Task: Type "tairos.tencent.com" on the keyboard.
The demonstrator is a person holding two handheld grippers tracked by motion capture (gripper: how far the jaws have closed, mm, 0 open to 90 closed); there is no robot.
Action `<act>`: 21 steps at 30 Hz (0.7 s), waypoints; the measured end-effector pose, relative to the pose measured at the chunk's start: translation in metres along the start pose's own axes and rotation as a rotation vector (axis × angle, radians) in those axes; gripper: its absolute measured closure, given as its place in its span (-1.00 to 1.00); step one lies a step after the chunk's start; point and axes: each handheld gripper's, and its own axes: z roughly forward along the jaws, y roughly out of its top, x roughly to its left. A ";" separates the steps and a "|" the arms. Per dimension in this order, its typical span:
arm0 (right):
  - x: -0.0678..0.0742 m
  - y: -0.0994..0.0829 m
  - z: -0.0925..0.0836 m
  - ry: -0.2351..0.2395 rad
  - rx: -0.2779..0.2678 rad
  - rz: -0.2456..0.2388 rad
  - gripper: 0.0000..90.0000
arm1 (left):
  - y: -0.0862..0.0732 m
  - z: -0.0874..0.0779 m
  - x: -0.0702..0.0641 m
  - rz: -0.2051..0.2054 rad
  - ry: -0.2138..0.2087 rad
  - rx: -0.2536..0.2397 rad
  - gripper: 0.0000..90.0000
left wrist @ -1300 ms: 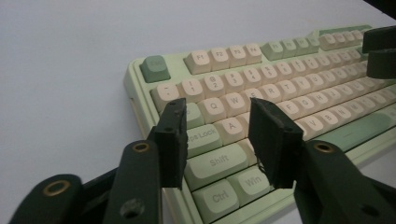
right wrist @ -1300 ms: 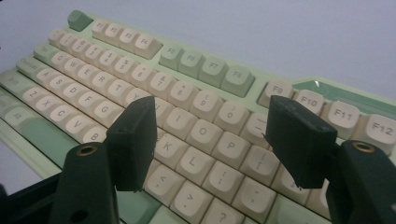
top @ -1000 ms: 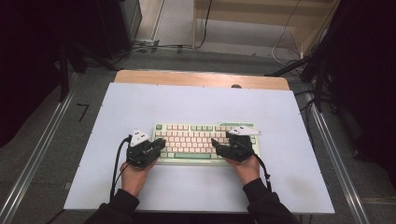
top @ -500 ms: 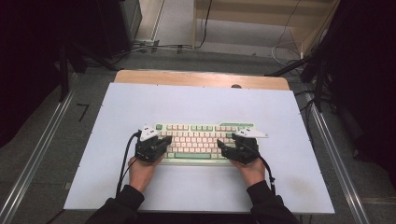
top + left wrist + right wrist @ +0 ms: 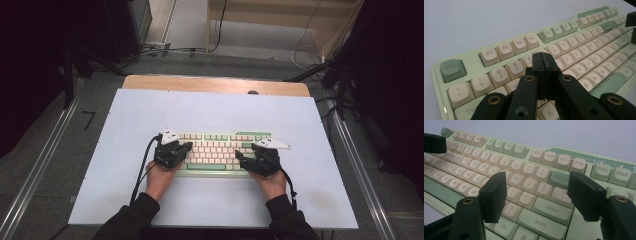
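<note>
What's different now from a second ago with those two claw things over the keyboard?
The left gripper has slid rightward along the keyboard, onto its left end, and its jaws have just closed with nothing between them. The right gripper has barely shifted at the keyboard's right end, jaws open above the keys. The keyboard lies where it was on the white table.

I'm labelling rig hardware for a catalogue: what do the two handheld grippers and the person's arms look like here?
Both the left gripper and the right gripper are black, with flat black jaws on linkages with brass-coloured pivots. Each carries a grey three-cornered plate with dark dots and trails a black cable. The person wears black long sleeves.
</note>
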 end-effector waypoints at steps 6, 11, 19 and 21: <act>-0.002 0.000 -0.001 0.002 -0.002 0.008 -0.33 | 0.001 0.007 -0.003 0.007 -0.006 0.018 1.00; -0.004 -0.001 -0.002 -0.001 -0.004 0.013 -0.33 | 0.002 0.011 -0.005 0.009 -0.009 0.026 1.00; -0.006 -0.001 -0.002 -0.003 -0.002 0.017 -0.33 | 0.001 0.014 -0.005 0.004 -0.008 0.037 1.00; -0.006 -0.001 -0.002 -0.002 -0.004 0.016 -0.33 | 0.001 0.013 -0.005 0.003 -0.009 0.039 1.00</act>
